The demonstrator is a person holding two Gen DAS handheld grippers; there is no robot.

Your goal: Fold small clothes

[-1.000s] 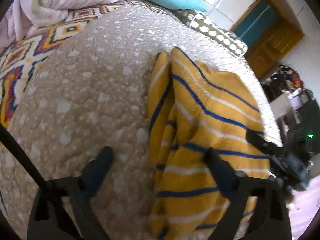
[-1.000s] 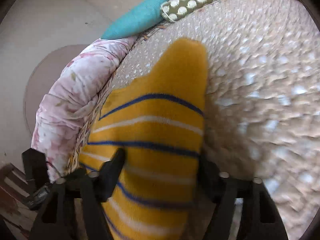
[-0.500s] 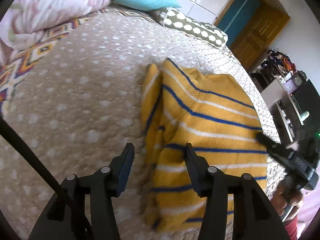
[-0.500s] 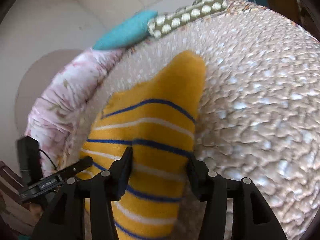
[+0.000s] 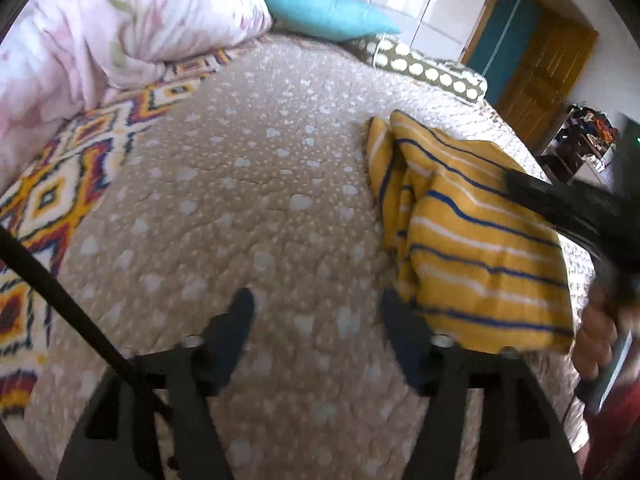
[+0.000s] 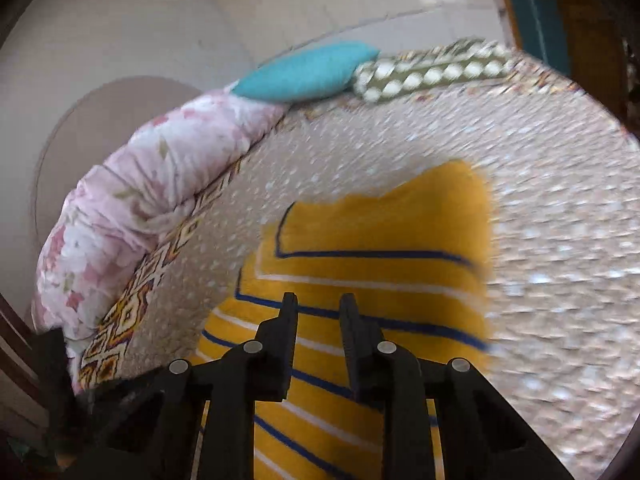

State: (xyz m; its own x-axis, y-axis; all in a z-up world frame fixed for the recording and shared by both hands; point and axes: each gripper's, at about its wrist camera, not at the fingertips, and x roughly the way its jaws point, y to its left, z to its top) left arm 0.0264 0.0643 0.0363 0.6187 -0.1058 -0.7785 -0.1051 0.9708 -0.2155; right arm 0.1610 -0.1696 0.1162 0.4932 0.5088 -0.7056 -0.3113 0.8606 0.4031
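Note:
A small yellow sweater with blue and white stripes lies folded on the beige dotted bedspread. My left gripper is open and empty, above the bedspread just left of the sweater's near edge. The right gripper shows in the left wrist view as a dark blurred shape over the sweater's right side. In the right wrist view my right gripper hovers above the sweater, its jaws narrowed to a small gap with nothing between them.
A pink floral duvet, a turquoise pillow and a green dotted pillow line the far side of the bed. A patterned blanket lies at the left. A wooden door stands beyond the bed.
Both grippers have pulled back from the sweater. The left one shifted left off the cloth. The right one's jaws have narrowed from wide open to a small gap.

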